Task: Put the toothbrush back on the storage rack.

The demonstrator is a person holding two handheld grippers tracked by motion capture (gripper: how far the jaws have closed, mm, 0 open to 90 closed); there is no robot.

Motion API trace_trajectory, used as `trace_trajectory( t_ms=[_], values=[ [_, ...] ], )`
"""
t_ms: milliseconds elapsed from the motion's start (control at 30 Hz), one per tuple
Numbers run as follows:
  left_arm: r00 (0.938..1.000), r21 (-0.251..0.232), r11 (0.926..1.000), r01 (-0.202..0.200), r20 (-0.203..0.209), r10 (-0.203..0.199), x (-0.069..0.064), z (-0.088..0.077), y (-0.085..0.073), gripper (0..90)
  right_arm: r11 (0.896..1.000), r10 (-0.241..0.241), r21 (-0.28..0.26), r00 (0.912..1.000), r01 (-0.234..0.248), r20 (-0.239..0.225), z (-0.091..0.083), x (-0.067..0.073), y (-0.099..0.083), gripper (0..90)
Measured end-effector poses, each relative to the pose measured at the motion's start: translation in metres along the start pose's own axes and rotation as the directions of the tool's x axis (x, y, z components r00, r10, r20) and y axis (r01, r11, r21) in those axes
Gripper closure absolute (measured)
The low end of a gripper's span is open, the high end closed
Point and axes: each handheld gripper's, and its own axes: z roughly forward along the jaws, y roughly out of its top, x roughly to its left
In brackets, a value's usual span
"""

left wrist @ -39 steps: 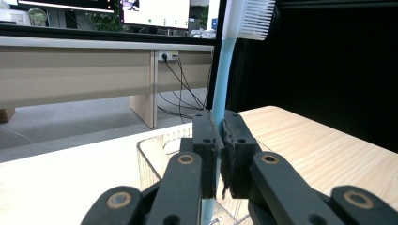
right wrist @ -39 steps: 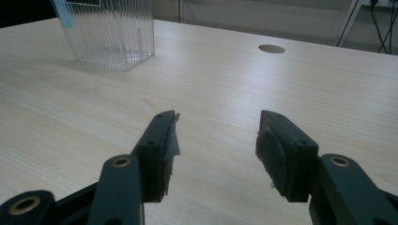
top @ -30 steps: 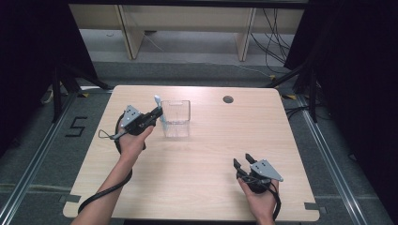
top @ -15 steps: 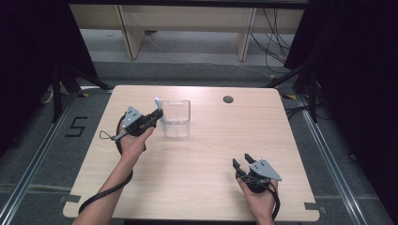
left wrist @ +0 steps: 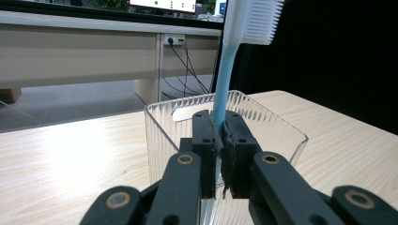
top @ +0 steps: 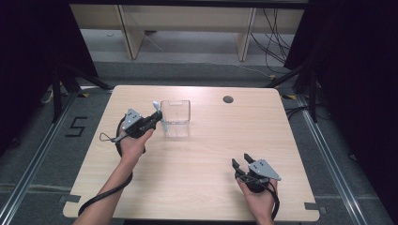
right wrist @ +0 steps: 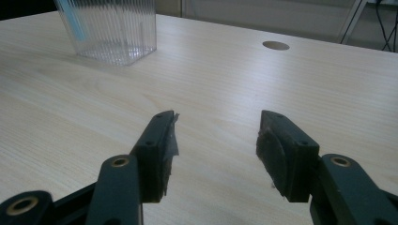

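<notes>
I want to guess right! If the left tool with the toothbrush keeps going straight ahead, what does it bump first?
Probably the clear ribbed container: it stands right in front of the left tool, which grips the blue toothbrush.

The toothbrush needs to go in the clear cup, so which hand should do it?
Left, probably. The left gripper already pinches the toothbrush right beside the clear cup. The right gripper is open and far away.

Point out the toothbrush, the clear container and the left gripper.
toothbrush (left wrist: 222,70), left gripper view, on its blue handle.
clear container (top: 176,123), high view, on its ribbed front wall.
left gripper (left wrist: 219,154), left gripper view, between the jaw tips shut on the handle.
</notes>
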Motion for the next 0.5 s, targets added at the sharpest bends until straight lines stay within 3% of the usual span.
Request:
trace_trajectory(
  t_ms=[200, 233, 300, 500],
  values=[
    [1.0, -0.001, 1.0, 0.004, -0.004, -0.004, -0.0002, -0.0012, -0.0008, 83.9, 0.999, -0.034, -0.009, 0.9994, 0.034, 0.006, 0.0016, -0.0017, 0.0012, 47.3],
    [1.0, 0.003, 1.0, -0.002, -0.004, 0.002, 0.0002, -0.0017, -0.0011, 83.9, 1.0, 0.005, 0.0, 1.0, -0.005, 0.002, 0.0014, 0.0016, 0.0008, 47.2],
    [1.0, 0.005, 1.0, -0.005, -0.006, 0.005, 0.0001, -0.0022, -0.0015, 83.7, 1.0, -0.015, -0.001, 0.9999, 0.015, 0.0, 0.0017, 0.0001, 0.001, 47.3],
    [0.9999, 0.007, 0.9999, -0.011, -0.005, 0.011, -0.0003, -0.0025, -0.0021, 82.1, 1.0, -0.013, 0.003, 0.9999, 0.013, -0.003, 0.0014, 0.0006, 0.0009, 47.2]
  ],
)
